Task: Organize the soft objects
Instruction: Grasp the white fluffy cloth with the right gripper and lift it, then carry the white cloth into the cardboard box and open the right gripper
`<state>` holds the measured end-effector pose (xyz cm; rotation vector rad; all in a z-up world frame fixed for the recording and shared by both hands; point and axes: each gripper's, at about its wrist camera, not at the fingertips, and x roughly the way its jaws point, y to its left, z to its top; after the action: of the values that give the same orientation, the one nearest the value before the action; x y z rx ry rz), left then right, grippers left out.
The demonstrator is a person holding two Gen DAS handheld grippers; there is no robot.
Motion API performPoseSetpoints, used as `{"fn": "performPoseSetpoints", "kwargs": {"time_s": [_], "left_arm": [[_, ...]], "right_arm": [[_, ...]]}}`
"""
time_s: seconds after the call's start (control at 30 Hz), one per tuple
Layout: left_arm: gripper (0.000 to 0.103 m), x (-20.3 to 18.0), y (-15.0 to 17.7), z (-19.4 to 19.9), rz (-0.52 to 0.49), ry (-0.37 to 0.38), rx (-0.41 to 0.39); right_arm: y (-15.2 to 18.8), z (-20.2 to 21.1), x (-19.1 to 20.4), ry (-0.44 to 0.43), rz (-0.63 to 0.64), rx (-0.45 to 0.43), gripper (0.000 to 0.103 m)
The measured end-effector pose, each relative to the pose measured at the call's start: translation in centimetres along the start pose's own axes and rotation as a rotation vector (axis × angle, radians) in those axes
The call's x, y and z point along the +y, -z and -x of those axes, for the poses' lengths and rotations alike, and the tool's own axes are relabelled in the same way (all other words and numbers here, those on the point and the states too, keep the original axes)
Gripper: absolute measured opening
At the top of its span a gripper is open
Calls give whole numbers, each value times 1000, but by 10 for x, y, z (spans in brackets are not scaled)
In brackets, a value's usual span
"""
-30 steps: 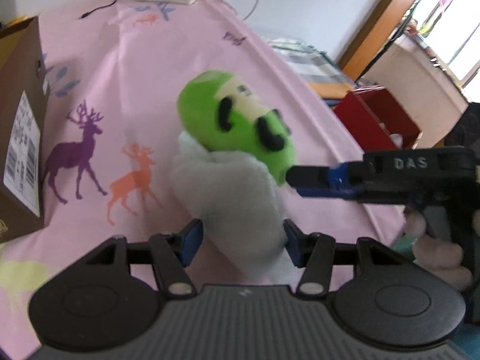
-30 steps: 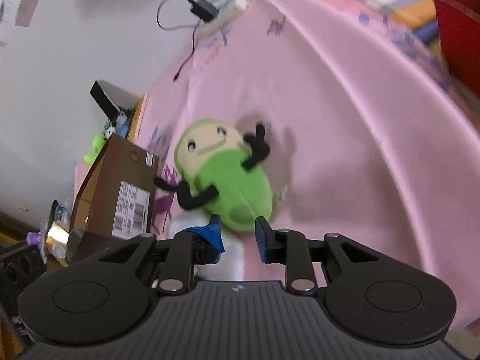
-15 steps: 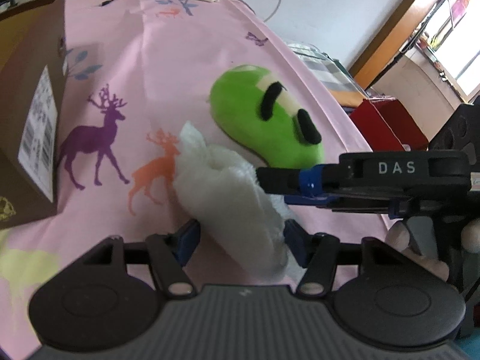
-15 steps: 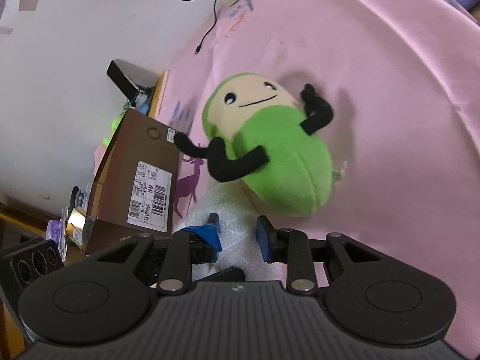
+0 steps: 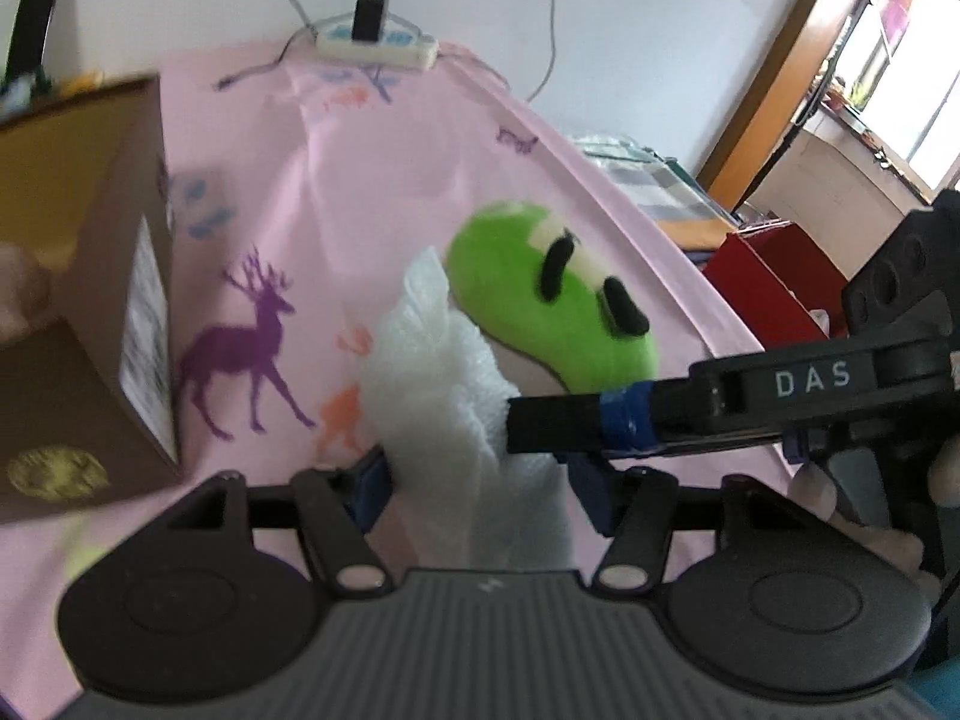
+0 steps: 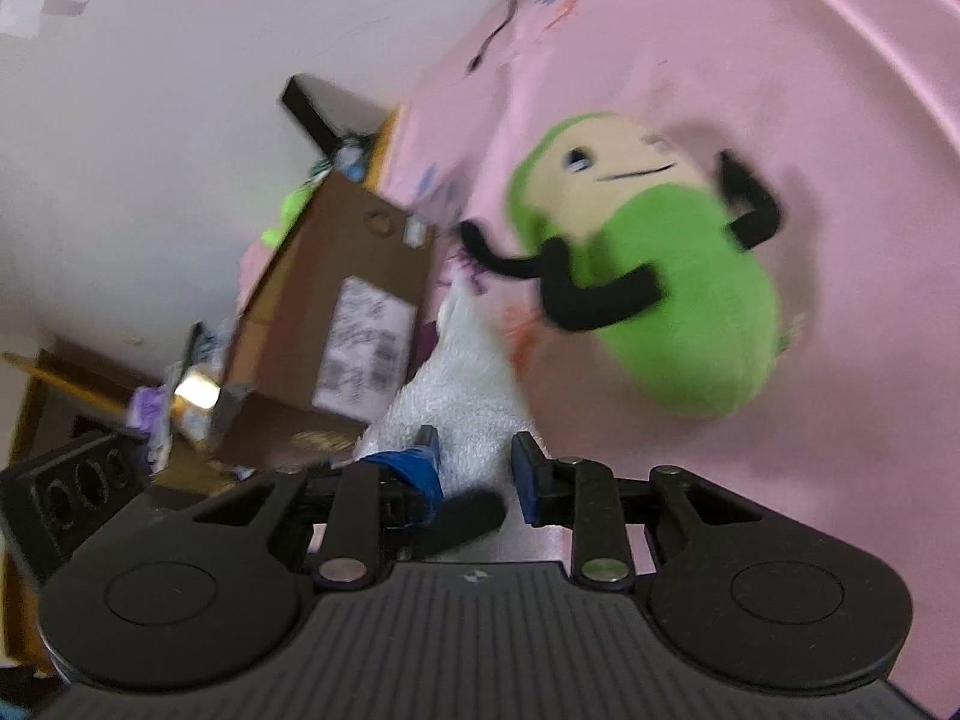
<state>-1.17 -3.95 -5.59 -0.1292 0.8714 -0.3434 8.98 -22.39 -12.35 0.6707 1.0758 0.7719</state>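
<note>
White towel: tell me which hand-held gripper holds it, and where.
Both: the left hand-held gripper clamps the white towel's near end; the right hand-held gripper, closing, pinches beside it.

We see a bright, daylit scene; in the left wrist view the light pours in from the window (image 5: 912, 78) at the upper right, which is blown out to white. The pink cloth (image 5: 420, 168) is evenly lit and washed pale. Both views bow strongly toward their edges, and the corners darken. In the right wrist view we find heavy motion blur on the green plush toy (image 6: 666, 294), which casts a soft shadow on the cloth to its right. The cardboard box (image 5: 90, 276) at the left of the left wrist view is smeared and out of focus, its label unreadable, while the wall behind shows no glare
</note>
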Motion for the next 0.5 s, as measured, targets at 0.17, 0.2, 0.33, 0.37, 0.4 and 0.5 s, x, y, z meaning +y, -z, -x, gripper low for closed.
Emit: {"fn": "performPoseSetpoints", "kwargs": {"time_s": [0.17, 0.2, 0.33, 0.37, 0.4, 0.5], "left_arm": [[61, 2, -7, 19, -28, -24, -79], [61, 3, -10, 24, -33, -27, -100], [61, 5, -21, 52, -64, -47, -195], [61, 7, -24, 60, -72, -54, -216], [61, 9, -28, 67, -81, -59, -238], [61, 23, -42, 88, -94, -70, -294]], "right_arm": [[-2, 2, 15, -43, 21, -53, 9], [-3, 3, 19, -57, 24, -66, 10], [-8, 9, 42, -103, 89, -131, 10], [-10, 10, 51, -115, 113, -150, 10], [-12, 9, 58, -124, 130, -163, 10], [-23, 6, 81, -159, 171, -194, 10]]}}
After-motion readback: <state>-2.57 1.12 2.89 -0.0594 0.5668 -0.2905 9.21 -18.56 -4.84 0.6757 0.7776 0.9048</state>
